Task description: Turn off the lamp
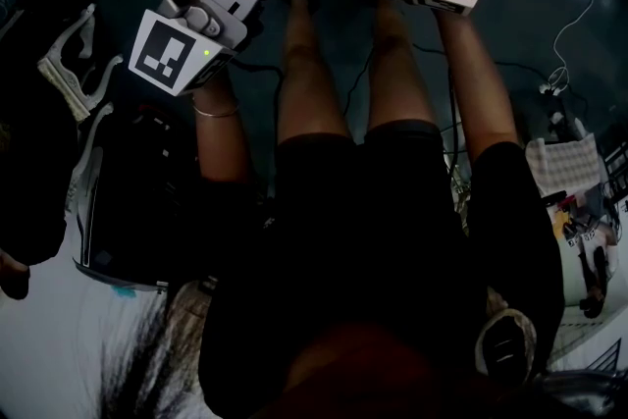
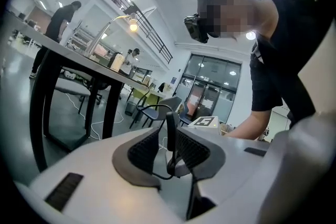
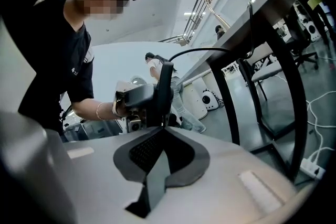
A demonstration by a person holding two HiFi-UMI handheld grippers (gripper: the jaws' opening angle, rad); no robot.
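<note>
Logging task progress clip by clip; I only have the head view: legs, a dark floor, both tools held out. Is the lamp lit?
Observer: Yes. In the left gripper view the lamp glows on a table.
Operator: Is the right tool touching it?
Observer: No. In the right gripper view that tool is shut and empty, with the lamp high beyond it.
Operator: And the left tool?
Observer: Shut too, nothing between its jaws.
</note>
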